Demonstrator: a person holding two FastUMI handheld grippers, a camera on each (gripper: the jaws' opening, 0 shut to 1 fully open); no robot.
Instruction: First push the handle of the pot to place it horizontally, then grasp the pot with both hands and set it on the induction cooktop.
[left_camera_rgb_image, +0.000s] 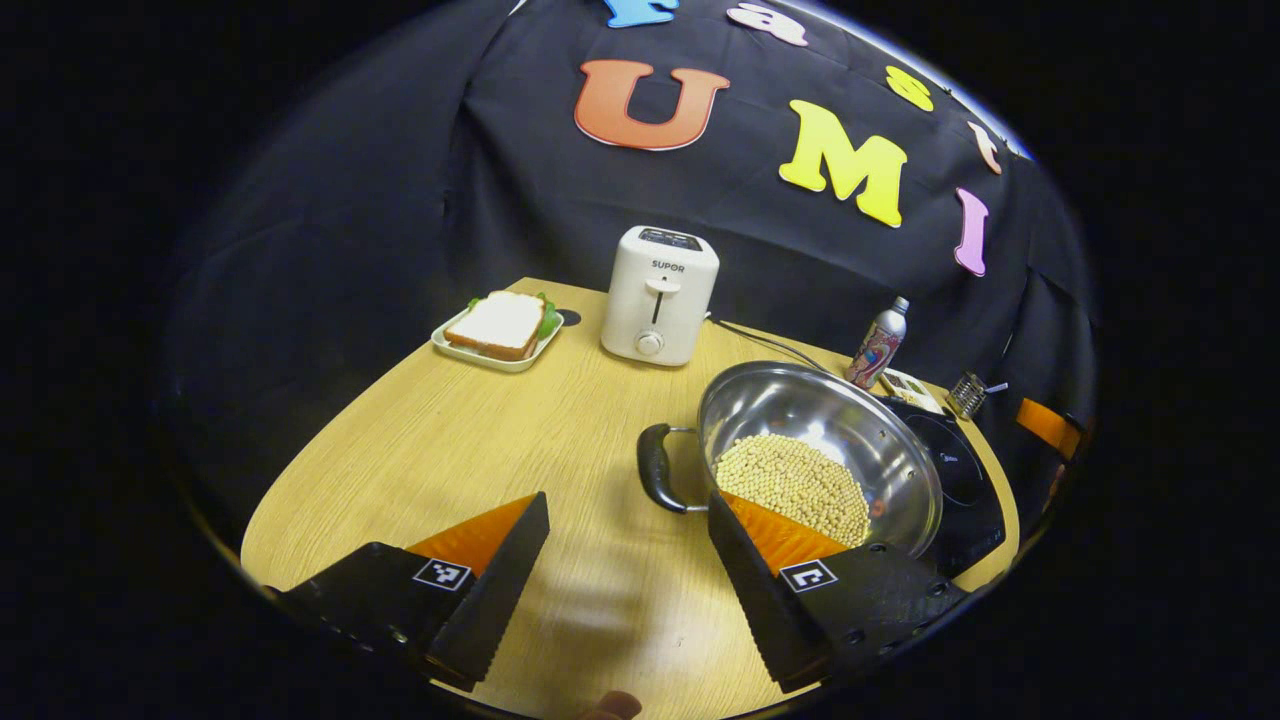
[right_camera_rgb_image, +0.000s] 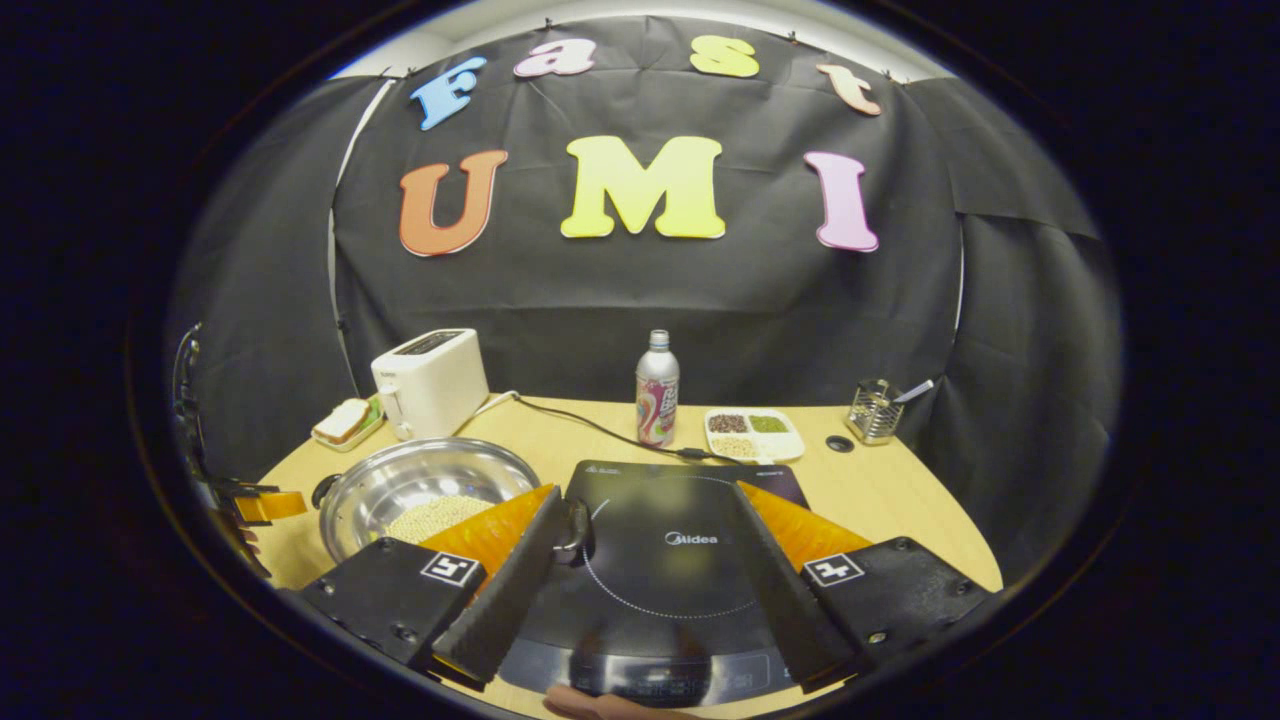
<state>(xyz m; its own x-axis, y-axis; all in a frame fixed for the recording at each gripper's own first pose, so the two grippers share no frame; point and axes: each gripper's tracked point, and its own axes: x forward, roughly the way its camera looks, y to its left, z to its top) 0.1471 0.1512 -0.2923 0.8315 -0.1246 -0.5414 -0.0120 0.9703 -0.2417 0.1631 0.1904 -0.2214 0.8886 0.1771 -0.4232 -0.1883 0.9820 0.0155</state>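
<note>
- Round stainless-steel pot (left_camera_rgb_image: 815, 450), part-filled with pale dry beans (left_camera_rgb_image: 795, 487), sitting on the light wooden table (left_camera_rgb_image: 480, 460), right against the 9 o'clock edge of the flat black induction cooktop (right_camera_rgb_image: 660, 560) in the right gripper view.
- Black loop handle (left_camera_rgb_image: 655, 468) at the pot's 9 o'clock in the left gripper view; second handle (right_camera_rgb_image: 578, 527) at its 3 o'clock in the right gripper view, at the cooktop's edge.
- Left gripper (left_camera_rgb_image: 630, 560) spread wide, holding nothing, low over the table at the pot's 7 o'clock, one finger crossing the near rim in the picture.
- Right gripper (right_camera_rgb_image: 645, 580) spread wide too, empty, hovering over the cooktop.
- Likely risk: a hard or off-centre shove on a handle could spin the pot too far or slide it into the cooktop's edge.
- Likely risk: uneven lift between the two sides would tilt the pot and spill beans.
- Likely risk: narrow handles could slip from the fingers under the load.
- Black power cord (right_camera_rgb_image: 590, 425) trailing at 12 o'clock of the cooktop, a possible snag.
- Readable: "SUPOR" on the white toaster (left_camera_rgb_image: 660, 295); "Midea" at the cooktop's centre.
- Printing on the slim metal bottle (right_camera_rgb_image: 657, 390) too small to make out.
</note>
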